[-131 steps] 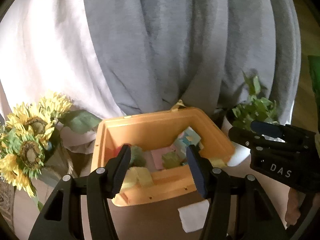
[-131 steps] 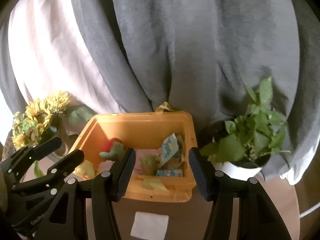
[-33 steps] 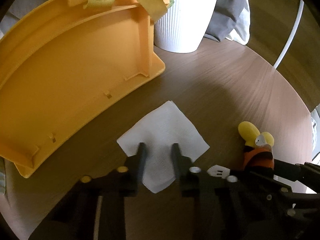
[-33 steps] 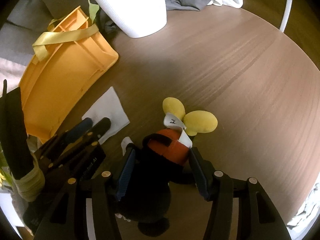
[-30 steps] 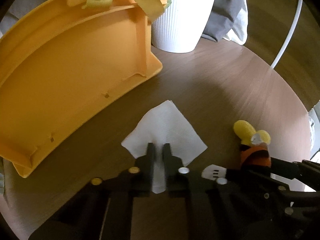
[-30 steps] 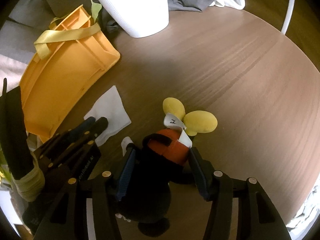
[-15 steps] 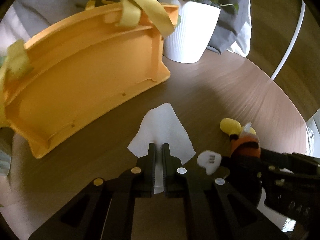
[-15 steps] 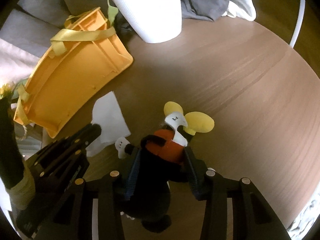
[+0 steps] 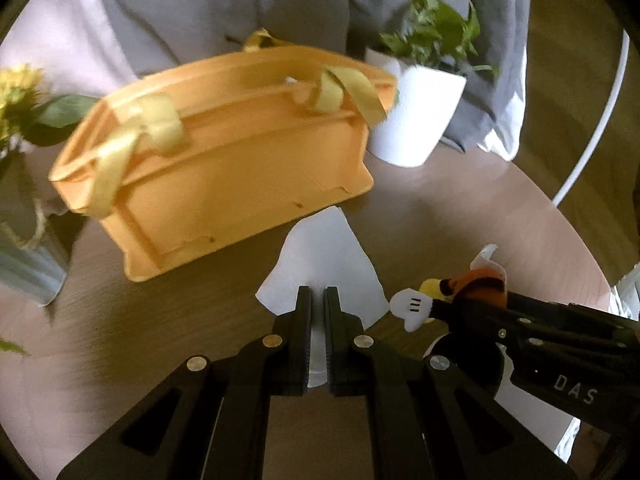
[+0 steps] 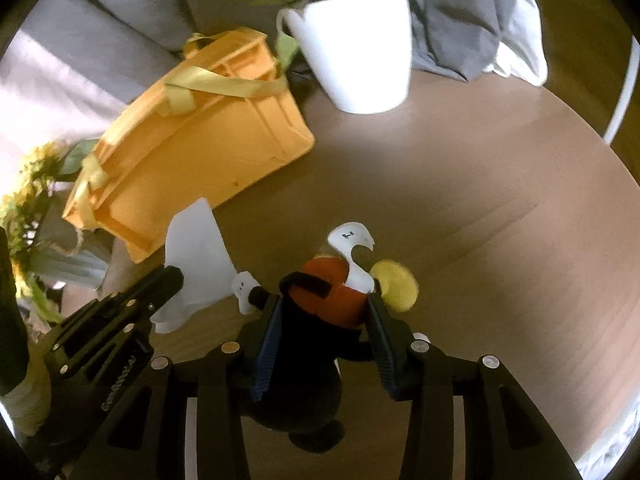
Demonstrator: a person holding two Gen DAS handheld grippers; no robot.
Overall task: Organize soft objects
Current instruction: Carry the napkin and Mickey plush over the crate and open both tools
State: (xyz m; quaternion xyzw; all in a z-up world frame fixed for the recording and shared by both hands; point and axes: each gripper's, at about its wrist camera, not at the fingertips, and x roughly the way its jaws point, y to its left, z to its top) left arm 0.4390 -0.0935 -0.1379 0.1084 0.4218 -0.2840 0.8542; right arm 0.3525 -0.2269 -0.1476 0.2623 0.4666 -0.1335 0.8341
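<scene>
My left gripper (image 9: 318,300) is shut on a white cloth (image 9: 324,256) and lifts it off the round wooden table (image 9: 460,220); the cloth hangs in a peak, also in the right wrist view (image 10: 198,256). My right gripper (image 10: 322,312) is shut on a black plush toy (image 10: 324,292) with red shorts, white gloves and yellow shoes, held above the table. The toy also shows in the left wrist view (image 9: 476,284). An orange basket (image 9: 224,168) with yellow straps stands behind the cloth; it also shows in the right wrist view (image 10: 200,136).
A white pot (image 10: 360,48) with a green plant stands at the back right of the basket. Yellow sunflowers (image 9: 16,92) in a grey vase (image 9: 28,268) stand to the left. Grey and white fabric (image 9: 200,12) hangs behind the table.
Both grippers have risen and tilted up. The cloth has come off the table in my left gripper and the plush toy has lifted in my right gripper. The basket's top now shows.
</scene>
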